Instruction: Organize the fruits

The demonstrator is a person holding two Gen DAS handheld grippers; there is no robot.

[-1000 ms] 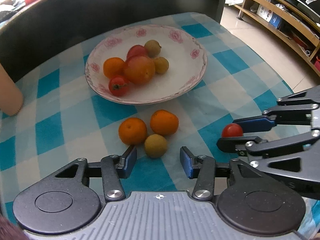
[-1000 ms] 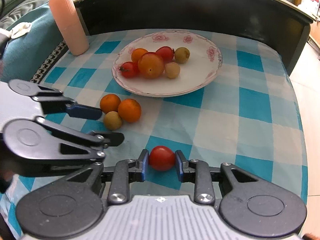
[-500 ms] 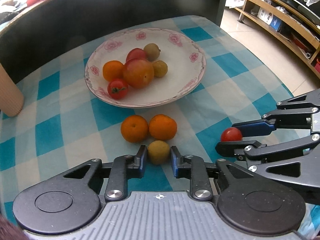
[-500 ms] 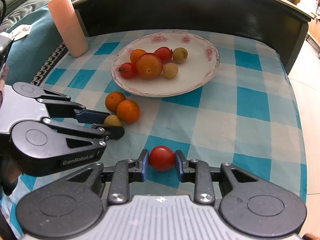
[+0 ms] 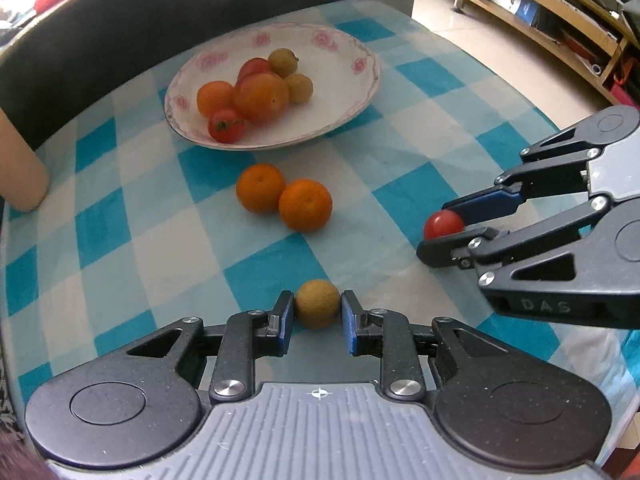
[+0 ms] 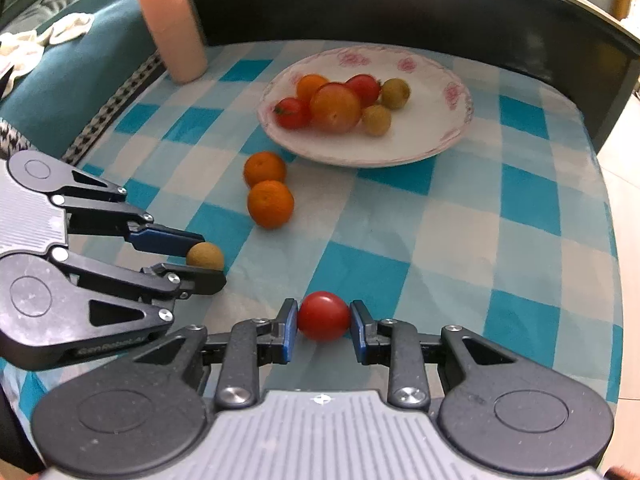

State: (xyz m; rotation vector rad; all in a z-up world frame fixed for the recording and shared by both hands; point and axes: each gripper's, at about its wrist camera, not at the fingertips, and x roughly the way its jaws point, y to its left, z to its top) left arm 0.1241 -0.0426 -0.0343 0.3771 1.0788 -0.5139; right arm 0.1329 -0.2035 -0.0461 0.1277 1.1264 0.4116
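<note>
Above a checked tablecloth (image 5: 168,240), the left gripper (image 5: 317,312) pinches a brown longan (image 5: 317,309) while the right gripper (image 6: 323,320) clamps a red tomato (image 6: 323,315). Only the right wrist view shows the pink cup (image 6: 170,20) whole beside the fruit plate (image 6: 440,140).

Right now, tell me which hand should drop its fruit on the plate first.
Probably the left. Both grippers grip fruit: the left gripper a longan, the right gripper a tomato. The plate seems closer to the left, though two oranges lie between.

The left gripper (image 5: 316,310) closed on the longan (image 5: 317,303) and drew it away from the oranges (image 5: 305,205).
</note>
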